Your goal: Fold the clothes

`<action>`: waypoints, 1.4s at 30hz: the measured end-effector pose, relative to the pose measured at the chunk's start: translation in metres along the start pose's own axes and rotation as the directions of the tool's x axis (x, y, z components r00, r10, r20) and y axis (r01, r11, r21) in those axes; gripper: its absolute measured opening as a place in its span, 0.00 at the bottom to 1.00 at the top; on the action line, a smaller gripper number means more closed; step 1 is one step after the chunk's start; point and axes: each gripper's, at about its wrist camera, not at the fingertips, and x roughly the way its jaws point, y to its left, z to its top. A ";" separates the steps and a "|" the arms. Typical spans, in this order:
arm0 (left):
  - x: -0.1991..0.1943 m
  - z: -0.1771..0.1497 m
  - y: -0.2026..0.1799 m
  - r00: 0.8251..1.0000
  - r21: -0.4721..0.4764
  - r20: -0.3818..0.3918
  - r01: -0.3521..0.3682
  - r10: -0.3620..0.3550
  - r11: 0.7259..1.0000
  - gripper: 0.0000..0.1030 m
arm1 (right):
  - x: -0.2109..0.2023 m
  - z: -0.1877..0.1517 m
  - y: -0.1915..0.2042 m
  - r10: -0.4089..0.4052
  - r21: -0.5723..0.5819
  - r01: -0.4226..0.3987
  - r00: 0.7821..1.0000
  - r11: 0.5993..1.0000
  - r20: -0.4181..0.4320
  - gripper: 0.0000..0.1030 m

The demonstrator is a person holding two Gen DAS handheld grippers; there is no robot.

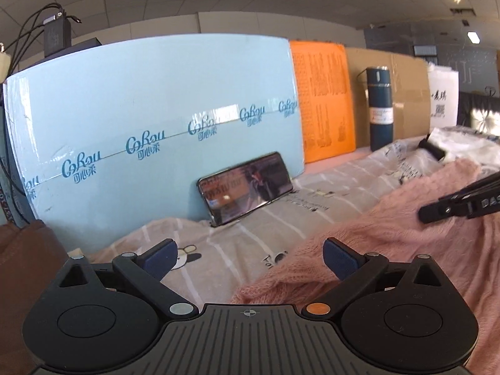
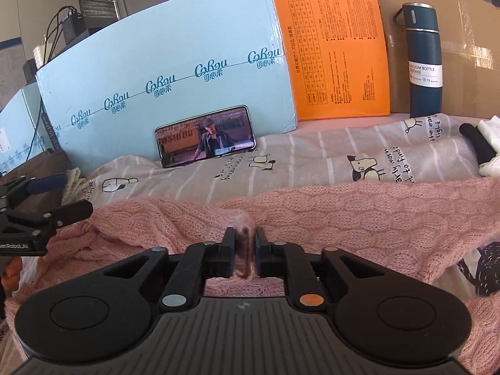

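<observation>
A pink cable-knit sweater [image 1: 384, 234] [image 2: 359, 212] lies spread over a grey cartoon-print sheet [image 1: 250, 218] [image 2: 312, 156]. My right gripper [image 2: 243, 234] sits low over the sweater's near part, its jaws close together with a bunch of pink knit pinched between the pads. In the left wrist view its dark fingers [image 1: 437, 212] reach in from the right edge above the sweater. My left gripper [image 1: 248, 247] is open wide with nothing between its blue pads, at the sweater's left edge. The right wrist view shows it [image 2: 62, 197] at the far left, jaws apart.
A phone [image 1: 247, 187] [image 2: 204, 136] playing video leans on a pale blue box [image 1: 140, 109]. An orange board [image 1: 325, 100], a cardboard box and a dark blue vacuum bottle [image 2: 423, 62] stand behind. A brown garment [image 1: 25, 265] lies left, white and black items [image 2: 487, 143] right.
</observation>
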 end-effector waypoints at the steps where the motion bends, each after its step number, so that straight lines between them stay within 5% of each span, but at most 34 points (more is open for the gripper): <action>1: 0.005 -0.001 -0.001 1.000 0.001 -0.014 0.007 -0.007 1.000 0.98 | -0.002 0.000 0.000 -0.018 -0.010 0.018 1.000 1.000 0.021 0.43; 6: 0.016 -0.005 0.001 0.997 0.015 -0.064 0.036 -0.035 0.999 0.98 | 0.004 -0.001 0.003 0.000 -0.051 0.001 1.000 0.999 0.006 0.52; 11: 0.027 -0.017 0.003 0.988 0.056 -0.155 0.026 -0.017 0.998 0.98 | 0.024 -0.010 0.007 -0.077 -0.111 0.068 0.994 0.991 -0.079 0.52; 19: 0.026 -0.019 0.005 0.988 0.040 -0.152 0.024 -0.018 0.999 0.99 | 0.026 -0.013 0.001 -0.071 -0.087 0.064 0.994 0.994 -0.084 0.59; 25: -0.011 -0.009 0.004 1.000 0.061 0.021 0.013 -0.014 0.998 0.99 | -0.003 -0.008 -0.024 0.062 0.089 -0.067 0.996 0.994 0.064 0.68; 31: -0.079 -0.004 -0.014 0.968 0.173 0.222 0.079 -0.117 0.982 0.99 | -0.069 -0.006 -0.037 0.069 0.034 -0.081 0.961 0.996 0.266 0.93; 34: -0.108 -0.011 -0.031 0.950 0.264 0.247 0.125 -0.192 0.957 0.99 | -0.104 -0.022 -0.055 0.030 -0.043 -0.019 0.957 0.999 0.287 0.99; 42: -0.140 -0.044 -0.072 0.938 0.440 0.102 0.256 -0.331 0.861 0.99 | -0.171 -0.074 -0.098 -0.232 -0.231 0.273 0.954 0.934 0.189 1.00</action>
